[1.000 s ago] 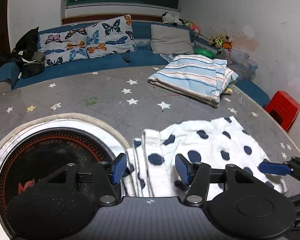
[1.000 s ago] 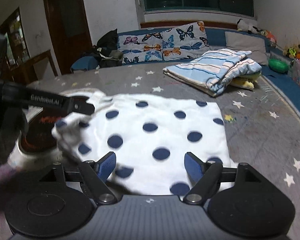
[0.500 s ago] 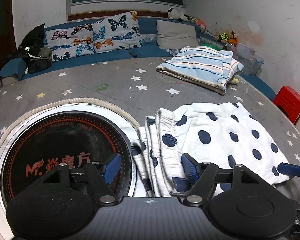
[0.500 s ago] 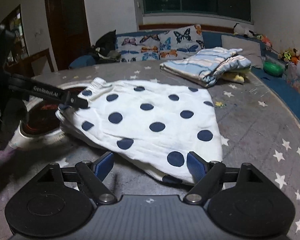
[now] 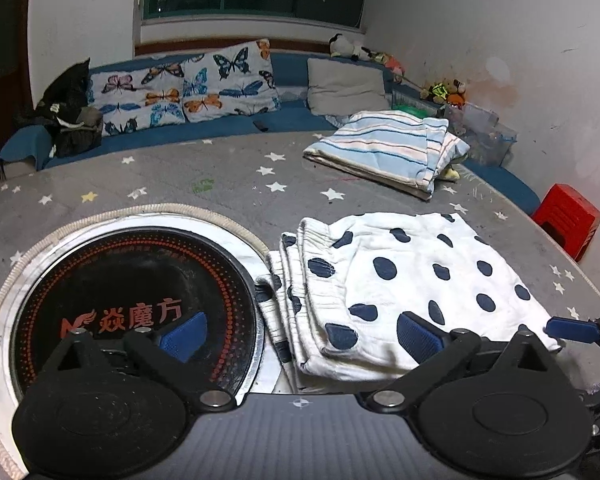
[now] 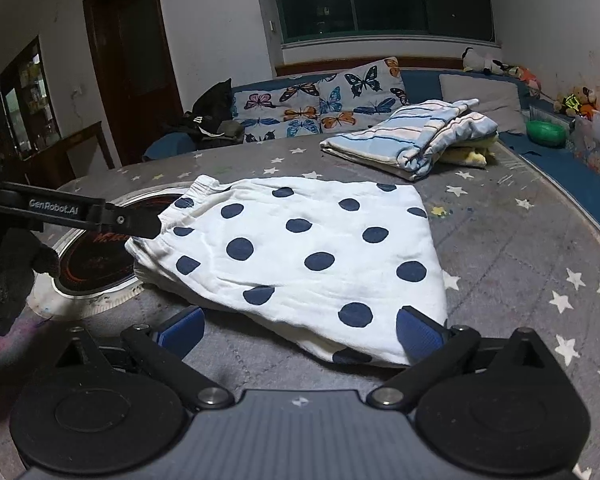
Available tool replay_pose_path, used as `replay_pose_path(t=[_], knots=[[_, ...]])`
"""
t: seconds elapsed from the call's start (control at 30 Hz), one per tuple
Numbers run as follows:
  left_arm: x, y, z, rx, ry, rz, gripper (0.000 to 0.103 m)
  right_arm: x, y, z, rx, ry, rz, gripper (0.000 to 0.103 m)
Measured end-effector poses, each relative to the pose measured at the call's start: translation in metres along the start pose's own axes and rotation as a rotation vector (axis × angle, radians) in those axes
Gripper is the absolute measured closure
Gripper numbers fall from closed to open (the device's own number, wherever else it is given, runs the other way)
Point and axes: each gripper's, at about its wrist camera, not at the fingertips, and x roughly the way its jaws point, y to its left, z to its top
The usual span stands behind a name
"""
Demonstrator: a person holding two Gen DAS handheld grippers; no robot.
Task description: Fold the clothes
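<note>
A white garment with dark blue dots (image 5: pixel 412 280) lies folded flat on the grey star-print table (image 5: pixel 228 176); it also shows in the right wrist view (image 6: pixel 308 248). My left gripper (image 5: pixel 300 334) is open and empty, just in front of the garment's elastic-waist edge. My right gripper (image 6: pixel 298 332) is open and empty, at the garment's near corner. The left gripper's arm (image 6: pixel 76 214) shows at the left of the right wrist view.
A round black induction plate (image 5: pixel 128 300) is set into the table left of the garment. A folded blue striped cloth (image 5: pixel 388 152) lies at the far right. A blue sofa with butterfly cushions (image 5: pixel 184 88) stands behind. A red stool (image 5: pixel 568 220) stands at the right.
Both grippers have drawn back from the dotted garment and opened wider. The garment now lies flat and still, free of both grippers.
</note>
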Motion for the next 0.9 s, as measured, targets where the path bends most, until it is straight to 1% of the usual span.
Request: replay_pose_path(t=[0.23, 0.37, 0.43, 0.7, 0.9], knots=[[-0.010, -0.001, -0.008, -0.001, -0.023, -0.013, 0.000, -0.003, 0.002, -0.002, 0.017, -0.001, -0.020, 0.000], [-0.020, -0.004, -0.012, 0.023, -0.062, -0.022, 0.000, -0.007, 0.006, -0.003, 0.008, -0.011, -0.037, 0.000], [-0.023, -0.007, -0.014, 0.035, -0.068, -0.023, 0.000, -0.008, 0.008, -0.003, 0.007, -0.014, -0.041, 0.000], [-0.029, -0.014, -0.021, 0.046, -0.065, -0.041, 0.000, -0.011, 0.011, -0.008, 0.019, -0.017, -0.061, 0.000], [-0.030, -0.019, -0.025, 0.053, -0.053, -0.029, 0.000, -0.014, 0.016, -0.010, 0.012, -0.021, -0.089, 0.000]])
